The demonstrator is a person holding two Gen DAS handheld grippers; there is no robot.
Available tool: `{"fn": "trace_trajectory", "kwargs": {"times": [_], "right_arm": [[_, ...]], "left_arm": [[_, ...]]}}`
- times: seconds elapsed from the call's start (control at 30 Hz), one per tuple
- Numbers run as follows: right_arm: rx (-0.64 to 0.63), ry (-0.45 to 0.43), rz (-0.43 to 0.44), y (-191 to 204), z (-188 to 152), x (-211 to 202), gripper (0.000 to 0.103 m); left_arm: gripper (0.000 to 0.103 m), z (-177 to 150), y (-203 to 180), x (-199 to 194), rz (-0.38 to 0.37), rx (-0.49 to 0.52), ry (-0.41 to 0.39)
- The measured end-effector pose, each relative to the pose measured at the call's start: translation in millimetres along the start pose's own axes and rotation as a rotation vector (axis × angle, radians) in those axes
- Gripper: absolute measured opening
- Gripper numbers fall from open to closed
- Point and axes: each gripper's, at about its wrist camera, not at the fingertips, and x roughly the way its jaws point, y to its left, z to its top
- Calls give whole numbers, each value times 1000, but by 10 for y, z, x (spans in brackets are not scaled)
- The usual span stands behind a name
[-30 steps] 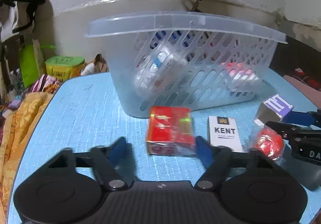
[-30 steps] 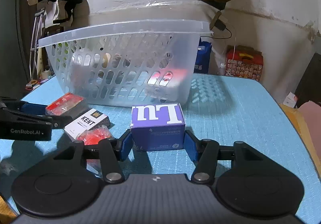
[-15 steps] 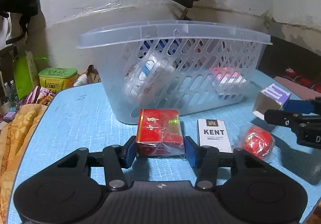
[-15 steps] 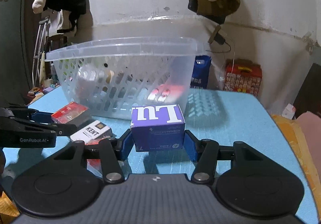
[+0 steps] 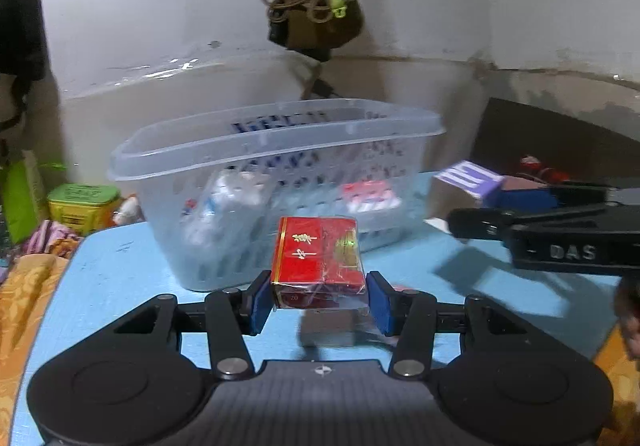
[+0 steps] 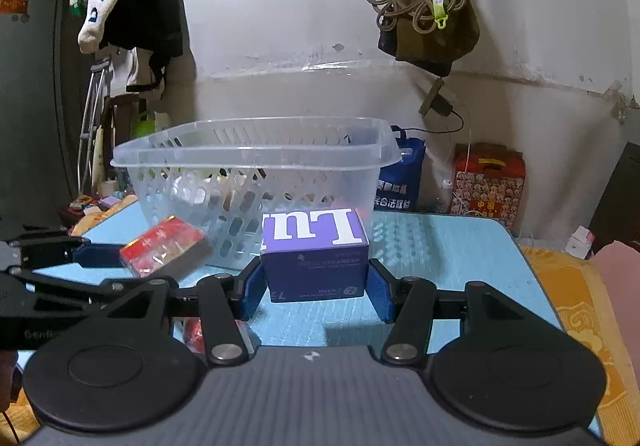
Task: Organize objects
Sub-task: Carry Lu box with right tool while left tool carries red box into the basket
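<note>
1. Red and wrapped in clear film, the cigarette pack (image 5: pixel 318 260) sits clamped between the blue pads of the left gripper (image 5: pixel 319 300), whose jaws are closed on its two sides; it is lifted off the light-blue worktop (image 5: pixel 120 274), with its shadow below.
2. Behind the pack stands the clear slotted plastic basket (image 5: pixel 276 144), holding several blurred packets; the pack is in front of the basket's near wall, below its rim.
3. Further right in the left wrist view, the right gripper (image 6: pixel 316 288) reaches in from the side, carrying the purple box (image 5: pixel 470 180) near the basket's right end.
4. In the right wrist view, the right gripper's jaws are closed on the purple box (image 6: pixel 316 256), marked with large white letters, held above the worktop just before the basket.
5. An orange patterned cloth (image 6: pixel 580 310) lies along the worktop's right edge.
</note>
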Motion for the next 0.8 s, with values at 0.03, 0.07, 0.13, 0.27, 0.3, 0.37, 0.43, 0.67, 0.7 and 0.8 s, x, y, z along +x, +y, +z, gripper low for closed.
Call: {"fn": "trace_trajectory", "kwargs": {"times": [0.03, 0.07, 0.13, 0.27, 0.3, 0.37, 0.43, 0.67, 0.7, 0.8], "right_arm": [[5, 0, 2, -16, 8, -9, 57], [11, -2, 2, -38, 21, -15, 57], [27, -11, -1, -79, 43, -51, 57], [59, -43, -5, -166, 108, -133, 57], [64, -49, -7, -174, 109, -155, 57], [68, -59, -8, -181, 111, -194, 57], [70, -68, -5, -182, 131, -217, 57], [46, -113, 1, -117, 204, -315, 57], [41, -114, 3, -98, 204, -318, 57], [34, -117, 5, -84, 211, -316, 57]], "left_arm": [[53, 2, -16, -12, -1, 6, -2], [53, 7, -19, -23, -2, 6, -4], [53, 24, 6, -41, -7, -5, -9], [53, 89, 49, -134, 0, -23, -48], [53, 114, 55, -167, 2, -27, -61], [53, 161, 72, -226, 4, -32, -85], [53, 200, 81, -290, 7, -34, -105], [53, 301, 108, -429, 6, -57, -153], [53, 308, 113, -439, 8, -58, -157], [53, 320, 136, -456, 10, -68, -162]]}}
